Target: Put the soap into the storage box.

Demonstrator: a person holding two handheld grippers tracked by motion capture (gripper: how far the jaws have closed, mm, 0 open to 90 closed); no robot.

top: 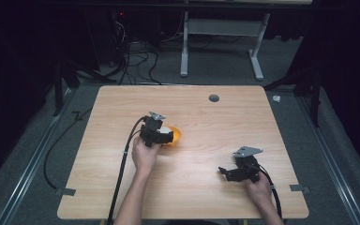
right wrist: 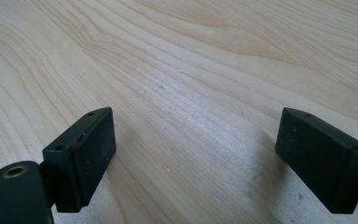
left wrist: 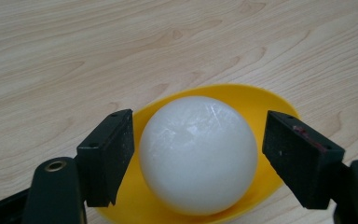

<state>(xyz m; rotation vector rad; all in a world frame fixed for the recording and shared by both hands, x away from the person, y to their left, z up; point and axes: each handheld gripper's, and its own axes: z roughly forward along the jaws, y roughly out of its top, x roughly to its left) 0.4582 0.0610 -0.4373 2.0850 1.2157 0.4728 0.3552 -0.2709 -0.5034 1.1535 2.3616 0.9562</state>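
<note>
A white ball [left wrist: 198,154] rests in a shallow yellow bowl [left wrist: 261,100] on the wooden table [top: 206,117]. My left gripper [left wrist: 198,158] straddles the ball with both pads a little clear of its sides, so it is open. From above, the left gripper [top: 161,136] sits just left of the bowl [top: 176,136], near the table's middle, and hides most of the ball. My right gripper [top: 226,172] lies low over the table at the front right, jaws wide apart. In its own view the right gripper [right wrist: 196,154] is open over bare wood.
A small grey round cap [top: 213,98] is set in the tabletop near the far edge. Black cables trail from both grippers toward the front edge. Beyond the table are a white desk frame [top: 222,42] and tangled cables on the floor.
</note>
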